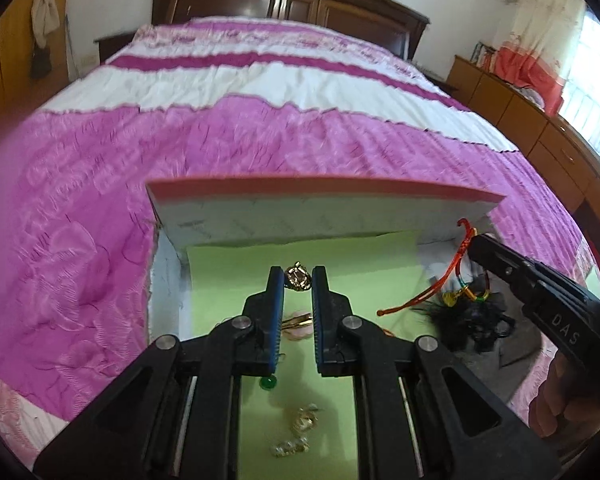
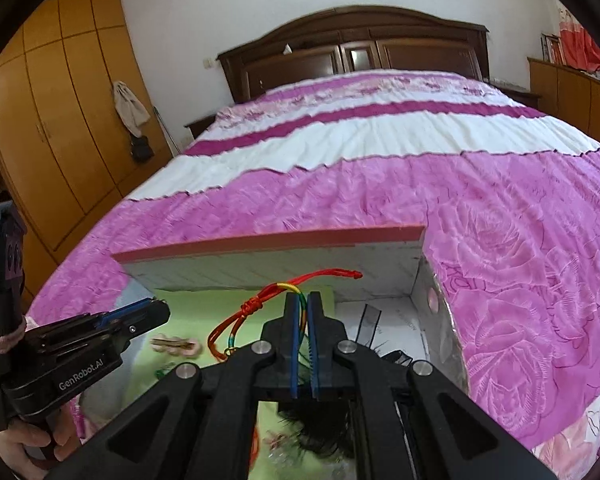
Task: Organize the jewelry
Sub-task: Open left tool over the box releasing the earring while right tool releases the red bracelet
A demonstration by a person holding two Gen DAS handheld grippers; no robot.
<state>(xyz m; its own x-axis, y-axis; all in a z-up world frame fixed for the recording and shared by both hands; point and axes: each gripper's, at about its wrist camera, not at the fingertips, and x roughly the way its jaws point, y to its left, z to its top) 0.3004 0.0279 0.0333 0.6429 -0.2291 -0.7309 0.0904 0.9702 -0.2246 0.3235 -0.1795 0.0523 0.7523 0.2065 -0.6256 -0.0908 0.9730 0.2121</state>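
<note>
An open white box with a pink-edged lid (image 1: 324, 190) lies on the bed, lined with green paper (image 1: 356, 276). My left gripper (image 1: 298, 278) is shut on a gold ornament (image 1: 298, 278) held between its blue pads above the green paper. My right gripper (image 2: 304, 300) is shut on a red and rainbow cord bracelet (image 2: 260, 300), lifted above the box; the cord (image 1: 440, 284) also hangs from it in the left wrist view. A green bead (image 1: 268, 383), gold pieces (image 1: 304, 420) and a gold hair clip (image 2: 174, 345) lie on the green paper.
A black feathery hair piece (image 1: 472, 320) lies in the right half of the box. The box sits on a pink and white bedspread (image 1: 220, 140). A dark wooden headboard (image 2: 352, 52), an orange wardrobe (image 2: 60, 120) and low cabinets (image 1: 532, 116) surround the bed.
</note>
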